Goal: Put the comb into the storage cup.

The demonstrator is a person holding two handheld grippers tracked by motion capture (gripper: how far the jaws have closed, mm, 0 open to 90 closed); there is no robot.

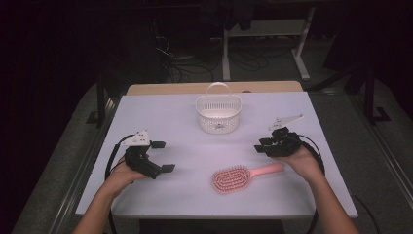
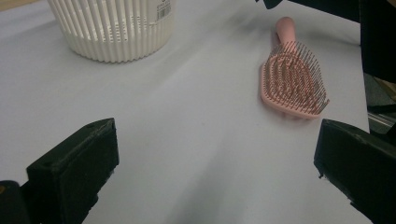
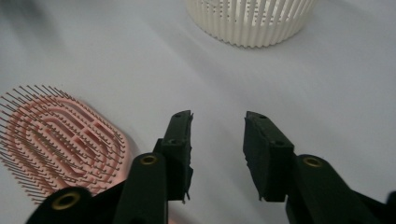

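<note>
White tabletop (image 1: 160,195) carries a pink hairbrush (image 1: 238,177), lying bristles up well in front of the white basket (image 1: 218,113). Right gripper (image 1: 263,145) hovers just beside the brush handle, jaws apart with nothing between; left gripper (image 1: 162,156) rests far left of the brush, jaws wide apart. Basket's barcode sticker (image 2: 163,8) shows (print unreadable).

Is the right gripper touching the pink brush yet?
Apart. In the right gripper view the right gripper has bare table between its fingers; the pink brush lies beside them.
</note>
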